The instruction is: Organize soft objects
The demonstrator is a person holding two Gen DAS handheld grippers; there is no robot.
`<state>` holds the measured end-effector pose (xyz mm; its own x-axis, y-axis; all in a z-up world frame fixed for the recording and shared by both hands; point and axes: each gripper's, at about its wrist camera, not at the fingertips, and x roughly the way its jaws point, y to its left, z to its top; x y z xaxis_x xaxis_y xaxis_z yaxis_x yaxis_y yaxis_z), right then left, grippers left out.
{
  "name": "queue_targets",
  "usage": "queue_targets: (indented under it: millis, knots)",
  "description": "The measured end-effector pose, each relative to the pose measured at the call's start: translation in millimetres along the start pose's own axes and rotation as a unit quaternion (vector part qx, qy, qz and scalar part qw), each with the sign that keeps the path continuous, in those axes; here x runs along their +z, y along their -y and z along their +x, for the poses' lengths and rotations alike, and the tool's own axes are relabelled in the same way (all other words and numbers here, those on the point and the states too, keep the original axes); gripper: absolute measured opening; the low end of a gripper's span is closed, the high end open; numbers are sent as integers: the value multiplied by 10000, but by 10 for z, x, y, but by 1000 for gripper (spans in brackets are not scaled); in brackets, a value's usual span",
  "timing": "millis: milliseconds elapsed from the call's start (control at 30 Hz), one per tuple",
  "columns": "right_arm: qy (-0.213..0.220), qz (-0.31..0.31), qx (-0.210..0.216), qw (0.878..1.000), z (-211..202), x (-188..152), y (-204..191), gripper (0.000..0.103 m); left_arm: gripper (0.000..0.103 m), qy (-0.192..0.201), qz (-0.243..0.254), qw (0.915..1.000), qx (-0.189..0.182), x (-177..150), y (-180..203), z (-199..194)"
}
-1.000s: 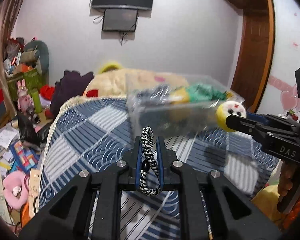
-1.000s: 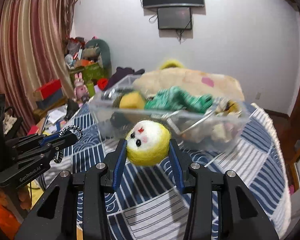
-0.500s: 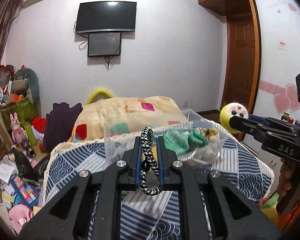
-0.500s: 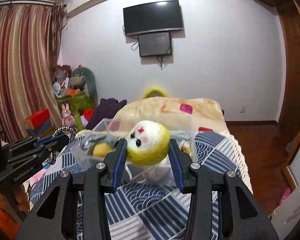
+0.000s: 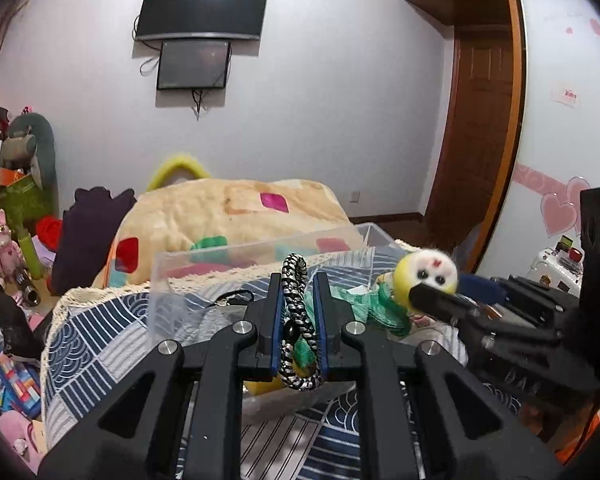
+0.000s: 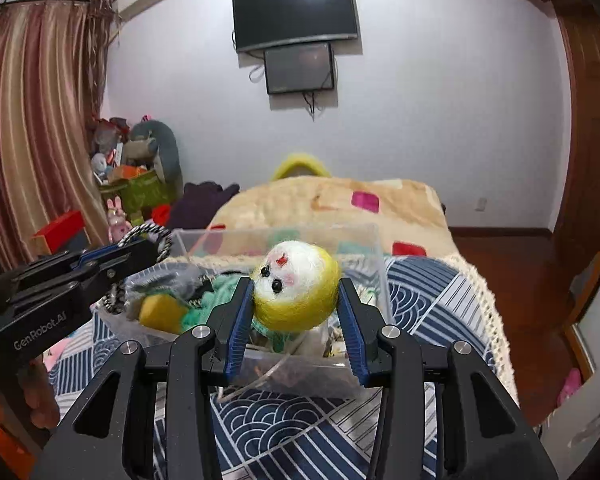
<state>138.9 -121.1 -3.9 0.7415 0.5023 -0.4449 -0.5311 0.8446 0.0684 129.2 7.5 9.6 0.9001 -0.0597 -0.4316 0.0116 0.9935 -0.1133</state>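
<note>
My left gripper [image 5: 297, 280] is shut on a black-and-white braided cord loop [image 5: 296, 320], held over the near end of a clear plastic bin [image 5: 168, 280] on the bed. My right gripper [image 6: 296, 288] is shut on a yellow-and-white felt ball with a face [image 6: 296, 284], held over the bin [image 6: 376, 248]. The ball also shows in the left wrist view [image 5: 428, 276], and the cord loop in the right wrist view [image 6: 148, 236]. The bin holds green knit fabric [image 6: 208, 300], a yellow sponge-like piece [image 6: 162, 312] and other soft bits.
The bin rests on a blue-and-white patterned quilt [image 6: 432, 300]. A cream blanket [image 5: 228, 216] is heaped behind it. Toys and boxes crowd the floor at left [image 5: 12, 240]. A TV [image 6: 296, 14] hangs on the far wall and a wooden door [image 5: 476, 128] stands at right.
Both grippers moved forward and down over the bin, still holding the cord loop and the felt ball. The bin looks nearer and larger in both views.
</note>
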Motion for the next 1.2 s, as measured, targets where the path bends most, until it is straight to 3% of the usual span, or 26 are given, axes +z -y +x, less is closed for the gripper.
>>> queue_targets:
  millis: [100, 167, 233, 300, 433, 667, 900, 1200]
  knots:
    - [-187, -49, 32, 9998, 82, -50, -10, 39, 14, -249, 19, 9997, 78, -61, -8, 159]
    - [-272, -56, 63, 9996, 115, -79, -1, 41, 22, -356, 32, 9992, 156, -111, -24, 209]
    - [-310, -15, 94, 9995, 115, -98, 25, 44, 45, -359, -4, 9991, 236, -134, -35, 218]
    - [-405, -31, 148, 9991, 115, -110, 46, 48, 53, -244, -8, 9992, 319, -151, -52, 160]
    - [-361, -97, 36, 9993, 53, -120, 53, 59, 53, -196, -5, 9995, 263, -161, -72, 63]
    - [-143, -50, 49, 9999, -179, -77, 95, 59, 57, 50, 106, 9997, 233, -166, -15, -250]
    - [354, -79, 109, 9993, -589, 13, 66, 59, 58, 537, 229, 9979, 270, -153, 92, -691]
    - [870, -281, 192, 9956, -949, 72, -74, 62, 58, 873, 72, 9961, 113, -227, 152, -1037]
